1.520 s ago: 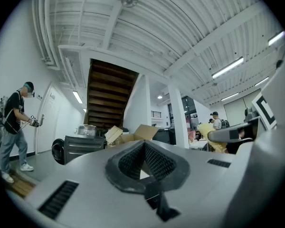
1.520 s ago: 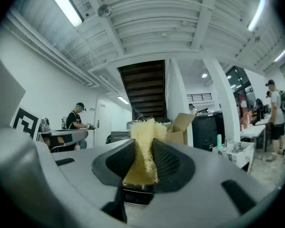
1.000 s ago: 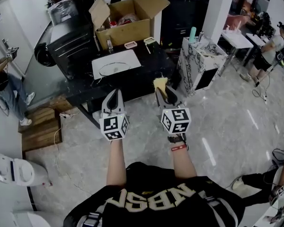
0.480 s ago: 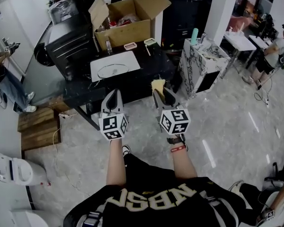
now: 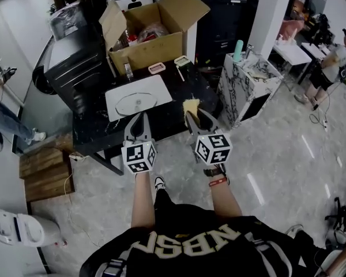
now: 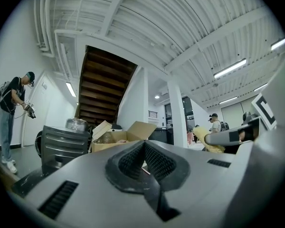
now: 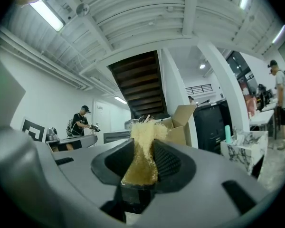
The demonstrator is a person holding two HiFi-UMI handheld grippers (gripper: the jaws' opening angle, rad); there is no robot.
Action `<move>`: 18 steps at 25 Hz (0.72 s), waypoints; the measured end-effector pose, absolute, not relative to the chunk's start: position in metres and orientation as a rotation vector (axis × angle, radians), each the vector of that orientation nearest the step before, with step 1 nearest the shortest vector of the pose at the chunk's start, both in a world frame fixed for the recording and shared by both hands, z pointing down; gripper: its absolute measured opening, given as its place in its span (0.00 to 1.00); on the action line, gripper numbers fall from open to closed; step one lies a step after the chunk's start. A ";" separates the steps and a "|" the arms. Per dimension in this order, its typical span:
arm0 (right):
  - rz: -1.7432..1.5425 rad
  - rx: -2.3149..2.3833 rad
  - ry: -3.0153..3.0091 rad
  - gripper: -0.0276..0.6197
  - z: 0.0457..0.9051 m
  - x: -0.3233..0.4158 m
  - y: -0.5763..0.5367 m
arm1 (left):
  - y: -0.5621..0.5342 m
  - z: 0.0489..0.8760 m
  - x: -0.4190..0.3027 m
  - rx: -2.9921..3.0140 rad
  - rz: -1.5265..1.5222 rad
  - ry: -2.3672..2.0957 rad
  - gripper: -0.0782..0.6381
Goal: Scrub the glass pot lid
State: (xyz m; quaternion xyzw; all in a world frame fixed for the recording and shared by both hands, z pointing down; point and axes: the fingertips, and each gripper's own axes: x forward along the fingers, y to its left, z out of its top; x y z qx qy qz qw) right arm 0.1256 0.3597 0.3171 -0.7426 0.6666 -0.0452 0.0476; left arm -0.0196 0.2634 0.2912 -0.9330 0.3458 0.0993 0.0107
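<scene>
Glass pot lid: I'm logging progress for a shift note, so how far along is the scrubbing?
Done: the right gripper is shut on a yellow scrub pad. In hand: both grippers point toward the black table, with the left gripper shut and empty. Left: the scrubbing itself. The glass pot lid lies flat on the white board, and neither gripper touches it.

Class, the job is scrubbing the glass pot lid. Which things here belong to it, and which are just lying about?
For the job: glass lid on the white board; yellow scrubber, clamped in the right gripper; left gripper, shut and empty.

Lying about: cardboard box; teal bottle; marble cabinet; wooden pallet.
</scene>
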 end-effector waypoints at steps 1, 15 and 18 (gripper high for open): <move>-0.138 -2.271 2.024 0.25 0.314 0.131 0.345 | 0.248 0.288 -0.013 -2.915 0.310 1.068 0.13; -0.194 -2.263 2.015 0.25 0.306 0.175 0.130 | 0.028 0.275 0.047 -2.963 0.286 1.023 0.13; -0.204 -2.253 2.041 0.25 0.310 0.177 0.086 | -0.009 0.279 0.054 -2.964 0.284 1.017 0.13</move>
